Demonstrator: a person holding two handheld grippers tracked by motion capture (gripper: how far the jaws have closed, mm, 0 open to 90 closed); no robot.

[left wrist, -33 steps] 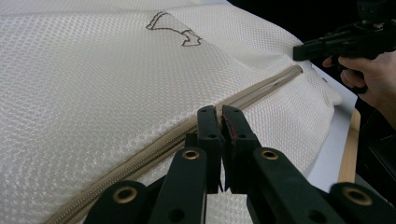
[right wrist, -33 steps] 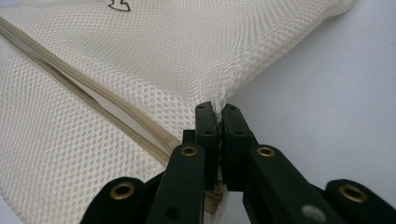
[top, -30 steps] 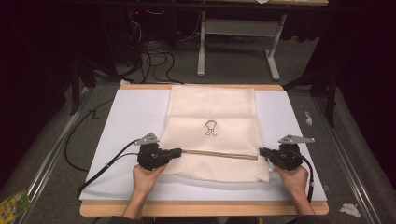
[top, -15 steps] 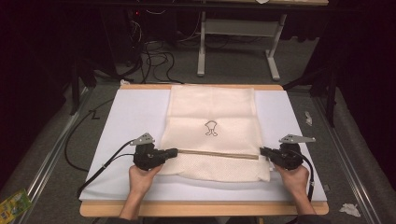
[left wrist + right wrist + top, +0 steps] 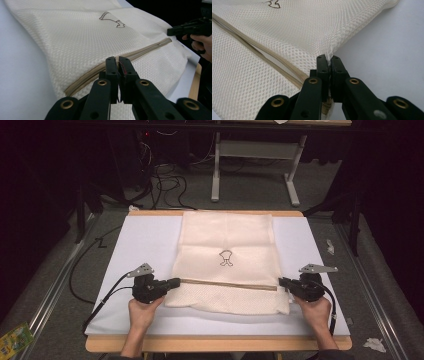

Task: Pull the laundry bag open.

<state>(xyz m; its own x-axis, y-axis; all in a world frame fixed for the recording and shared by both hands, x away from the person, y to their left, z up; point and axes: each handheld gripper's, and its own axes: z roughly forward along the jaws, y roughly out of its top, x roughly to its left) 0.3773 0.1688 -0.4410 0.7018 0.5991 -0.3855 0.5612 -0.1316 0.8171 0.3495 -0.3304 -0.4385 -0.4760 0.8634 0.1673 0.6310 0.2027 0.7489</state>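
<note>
At mesh bag (image 5: 227,265) edges, both tongs clamped.

Overhead view; two close tool views

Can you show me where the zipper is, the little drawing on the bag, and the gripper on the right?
zipper (image 5: 227,284), high view, its middle.
little drawing (image 5: 226,257), high view, its centre.
right gripper (image 5: 283,281), high view, jaw tips.
</note>
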